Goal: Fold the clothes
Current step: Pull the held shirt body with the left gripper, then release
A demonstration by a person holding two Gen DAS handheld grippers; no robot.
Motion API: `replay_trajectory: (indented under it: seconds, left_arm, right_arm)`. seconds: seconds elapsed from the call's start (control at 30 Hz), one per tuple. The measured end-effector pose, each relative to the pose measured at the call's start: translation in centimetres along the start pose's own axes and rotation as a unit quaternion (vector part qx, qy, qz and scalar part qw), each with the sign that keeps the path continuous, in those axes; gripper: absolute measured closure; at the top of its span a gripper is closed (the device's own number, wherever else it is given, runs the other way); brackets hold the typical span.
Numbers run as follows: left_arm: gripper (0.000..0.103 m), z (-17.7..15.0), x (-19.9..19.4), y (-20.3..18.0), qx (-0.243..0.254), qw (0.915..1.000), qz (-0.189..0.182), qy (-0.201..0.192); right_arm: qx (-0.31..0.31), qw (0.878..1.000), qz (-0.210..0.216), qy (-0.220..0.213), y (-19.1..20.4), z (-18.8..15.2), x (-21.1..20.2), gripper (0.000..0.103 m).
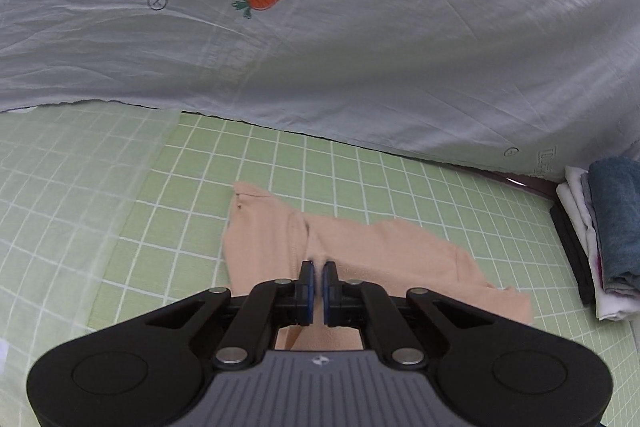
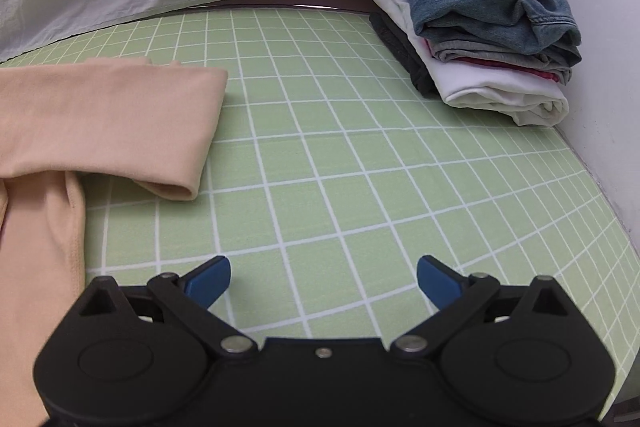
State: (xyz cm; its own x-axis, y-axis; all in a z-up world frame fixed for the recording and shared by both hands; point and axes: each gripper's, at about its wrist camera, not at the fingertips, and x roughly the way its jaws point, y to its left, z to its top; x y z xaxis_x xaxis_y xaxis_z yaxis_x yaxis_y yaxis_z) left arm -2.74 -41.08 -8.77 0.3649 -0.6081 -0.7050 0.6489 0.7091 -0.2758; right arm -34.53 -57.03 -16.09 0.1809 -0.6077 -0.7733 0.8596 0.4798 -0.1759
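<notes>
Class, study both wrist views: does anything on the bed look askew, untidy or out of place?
Only the peach garment looks untidy: it lies bunched and half folded on the green checked sheet, pinched in the shut left claw. The stack of folded clothes sits neatly in the corner.

Green checked bedsheet below a grey quilt (carrot-printed), white wall alongside.

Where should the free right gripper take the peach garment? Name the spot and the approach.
Grip the rounded end of the folded leg of the peach garment. It lies flat on the green checked sheet, nearest the open right gripper, with bare sheet beside it. Come from the right, low, pinching across the edge. The left gripper already pinches the middle.
</notes>
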Motion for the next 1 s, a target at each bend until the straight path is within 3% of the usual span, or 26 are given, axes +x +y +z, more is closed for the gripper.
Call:
replay_trajectory:
  seconds: [0.17, 0.3, 0.4, 0.53, 0.73, 0.93, 1.0]
  left_arm:
    - [0.099, 1.8, -2.2, 6.0, -0.064, 0.9971, 0.030, -0.029]
    - [0.099, 2.3, -3.9, 11.1, -0.117, 0.9884, 0.069, -0.067]
    - [0.098, 2.1, -4.5, 14.3, -0.148, 0.9805, 0.110, -0.069]
    - [0.082, 0.5, -5.2, 16.9, -0.169, 0.9719, 0.157, -0.049]
    - [0.058, -4.1, -5.9, 14.4, -0.118, 0.9851, 0.123, 0.024]
    - [0.052, -9.0, -6.2, 8.2, -0.027, 0.9921, 0.052, 0.111]
    - [0.052, -10.5, -6.6, 6.4, 0.013, 0.9908, 0.033, 0.131]
  right_arm:
    - [0.003, 1.000, 0.007, 0.003, 1.7, -0.4, -1.2, 0.002]
    - [0.000, 1.000, 0.007, -0.001, 3.1, -0.5, -2.1, 0.002]
    - [-0.008, 1.000, 0.011, -0.005, 4.1, -0.7, -2.9, 0.002]
    - [-0.020, 1.000, 0.009, -0.013, 4.9, -1.1, -4.0, 0.002]
    - [-0.023, 0.999, 0.019, -0.014, 5.0, -2.1, -5.2, 0.002]
    - [-0.022, 0.997, 0.075, 0.006, 5.0, -4.1, -5.9, 0.003]
    - [-0.021, 0.995, 0.099, 0.014, 5.0, -4.8, -6.2, 0.013]
